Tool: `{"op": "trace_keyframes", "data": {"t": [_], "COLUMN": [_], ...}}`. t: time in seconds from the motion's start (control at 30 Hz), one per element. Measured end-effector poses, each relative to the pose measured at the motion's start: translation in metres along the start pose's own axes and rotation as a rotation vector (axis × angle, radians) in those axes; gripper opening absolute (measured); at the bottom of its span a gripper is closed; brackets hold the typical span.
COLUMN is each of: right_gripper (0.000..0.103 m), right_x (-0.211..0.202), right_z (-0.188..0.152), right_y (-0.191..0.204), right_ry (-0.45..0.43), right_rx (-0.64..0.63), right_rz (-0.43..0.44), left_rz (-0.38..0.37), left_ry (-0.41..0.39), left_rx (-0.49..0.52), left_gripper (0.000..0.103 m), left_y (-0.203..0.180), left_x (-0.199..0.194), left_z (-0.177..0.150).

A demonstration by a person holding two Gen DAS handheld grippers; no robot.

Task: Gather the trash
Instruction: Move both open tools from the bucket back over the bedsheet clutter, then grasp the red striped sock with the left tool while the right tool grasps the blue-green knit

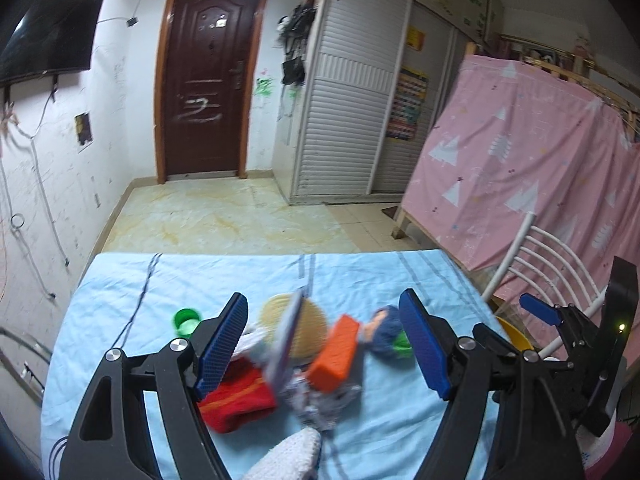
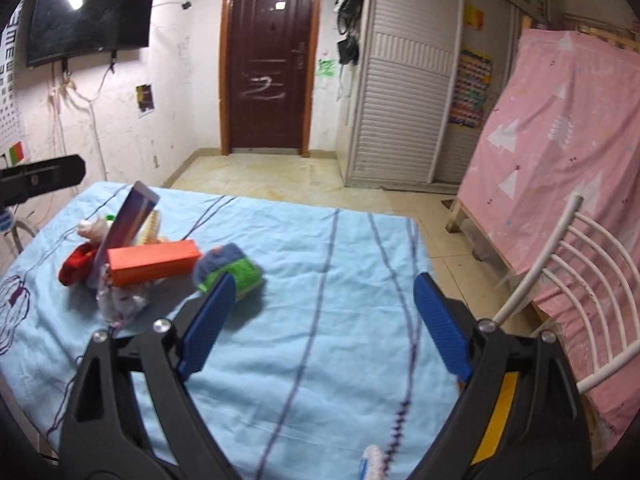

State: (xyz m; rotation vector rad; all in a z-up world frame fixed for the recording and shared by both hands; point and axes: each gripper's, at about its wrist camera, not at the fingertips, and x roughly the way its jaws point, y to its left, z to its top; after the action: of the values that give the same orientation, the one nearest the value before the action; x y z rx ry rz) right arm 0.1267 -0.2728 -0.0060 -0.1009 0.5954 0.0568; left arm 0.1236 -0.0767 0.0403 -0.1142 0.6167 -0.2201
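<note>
So the bench is the big thing here, covered in a light blue sheet with dark stripes, and all the clutter sits bunched in one pile at its left side as the right wrist camera sees it.

Biggest piece in the pile is the orange box, lying on its side. Leaning up over it is a flat purple packet, tilted, with a round woven mat behind. Then a red cloth thing on the left, a blue-and-green knitted toy just right of the box, and a crumpled plastic wrapper touching the box's near end. That wrapper looks like the actual trash to me, maybe the packet too. Smallest bit is a green cap off to the side.

The left tongs are spread wide and hang right over the pile, empty, with the box and wrapper framed between the pads. The right tongs are also spread and empty, out over bare sheet well apart from everything.

My read: it's the reach-in stage, nothing picked up yet. Next move probably needs the left tongs to drop low onto the wrapper and pinch just that, without snagging the box or tipping the packet. I can't make out a definite bin in either view.
</note>
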Motion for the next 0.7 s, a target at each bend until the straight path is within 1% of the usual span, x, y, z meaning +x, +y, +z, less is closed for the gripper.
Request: {"op": "trace_keyframes", "data": {"t": [0.1,0.43,0.57,0.7], "right_gripper": [0.087,0.09,0.09,0.091], "right_x": [0.005,0.029,0.04,0.052], "right_z": [0.003,0.009,0.009,0.009], "right_y": [0.014,0.037,0.042,0.046], "right_ry": [0.014,0.063,0.085,0.108], "right_rx": [-0.024,-0.072,-0.078,-0.076], "right_rz": [0.012,0.055,0.067,0.084], "left_rz": [0.016,0.058,0.063,0.046], "left_ry": [0.018,0.08,0.128,0.188], "left_rx": [-0.018,-0.049,-0.012,0.018], "left_gripper": [0.069,0.069,0.069,0.069], "left_y": [0.016,0.061,0.07,0.073], "left_x": [0.004,0.015,0.022,0.034], "left_z": [-0.005,-0.024,-0.035,-0.047]}}
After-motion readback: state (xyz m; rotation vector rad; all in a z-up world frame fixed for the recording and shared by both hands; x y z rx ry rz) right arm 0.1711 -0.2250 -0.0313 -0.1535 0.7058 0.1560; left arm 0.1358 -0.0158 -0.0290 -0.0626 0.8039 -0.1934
